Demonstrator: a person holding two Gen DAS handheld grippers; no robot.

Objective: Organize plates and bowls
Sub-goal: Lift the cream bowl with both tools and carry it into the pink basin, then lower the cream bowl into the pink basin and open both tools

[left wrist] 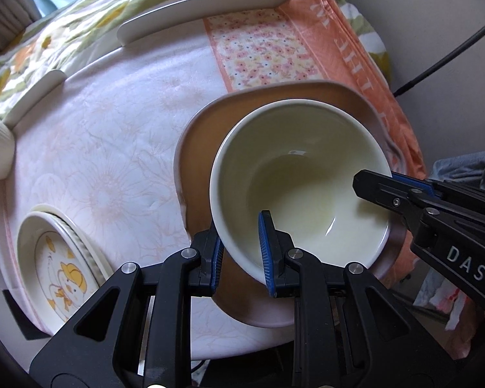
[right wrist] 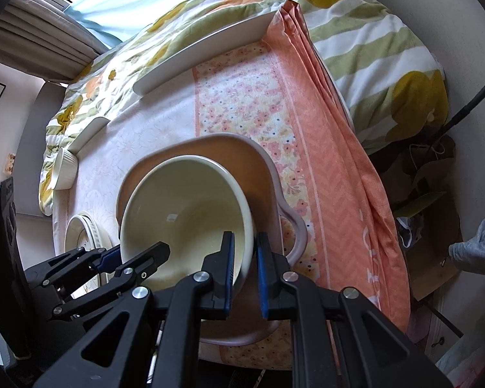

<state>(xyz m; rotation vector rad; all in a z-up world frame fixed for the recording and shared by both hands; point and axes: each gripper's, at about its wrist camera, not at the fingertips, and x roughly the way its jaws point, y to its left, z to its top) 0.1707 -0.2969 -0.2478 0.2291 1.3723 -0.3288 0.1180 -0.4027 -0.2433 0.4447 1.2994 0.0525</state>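
Both hand-held grippers, left and right, pinch the cream bowl's rim over the pink dish; next, release gently.

From my left wrist feed, the duck plate at lower left is half hidden behind my left gripper. The cream bowl covers the pink dish floor — upper-left long plates are cut by the table's curve.
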